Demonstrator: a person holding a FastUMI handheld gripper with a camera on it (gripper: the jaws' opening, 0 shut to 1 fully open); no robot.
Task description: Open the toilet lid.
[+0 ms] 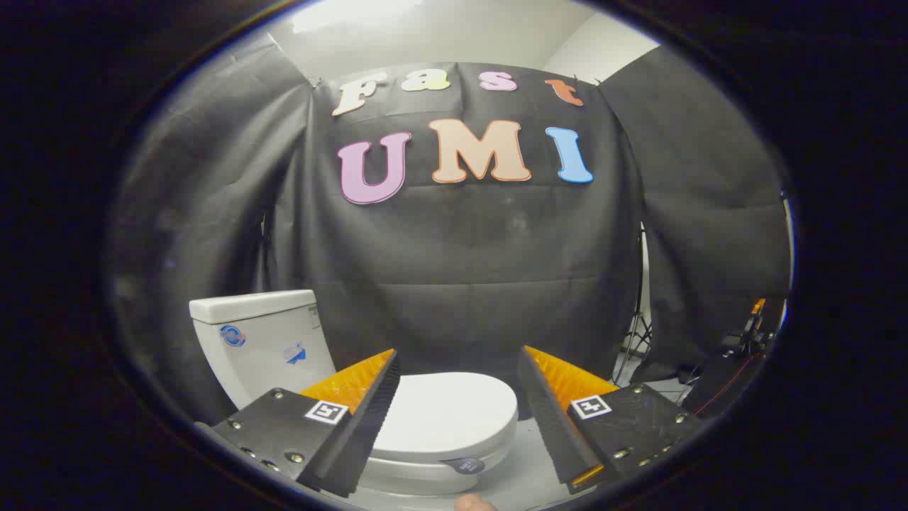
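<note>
1. Gripper view, gripper (457, 369): the two fingers are seen spread wide apart, with nothing clamped between them. One fingertip (386, 365) stands at about 7 o'clock and the other at about 5 o'clock. A square printed marker (326, 411) is fixed on the left finger's body, and a like one on the right.
2. Gripper view, toilet (425, 468): a white toilet is placed low between the fingers and just ahead of them, at 6 o'clock. Its bowl is partly covered by the left finger.
3. Gripper view, toilet lid (447, 411): the white lid is seen lying flat and closed over the bowl, in the gap between the two fingers. It is not touched by either finger.
4. Gripper view, tank (262, 341): the white cistern is set behind the left finger, at about 8 o'clock, with a lid on top and blue stickers on its face.
5. Gripper view, dark round tag (464, 465): it is fixed at the front rim of the toilet, at 6 o'clock.
6. Gripper view, booth wall (461, 284): black cloth is hung behind the toilet, from 9 to 3 o'clock.
7. Gripper view, stand legs (635, 333): a thin stand and some blurred equipment are seen at about 4 o'clock, beyond the right finger; details cannot be told.
</note>
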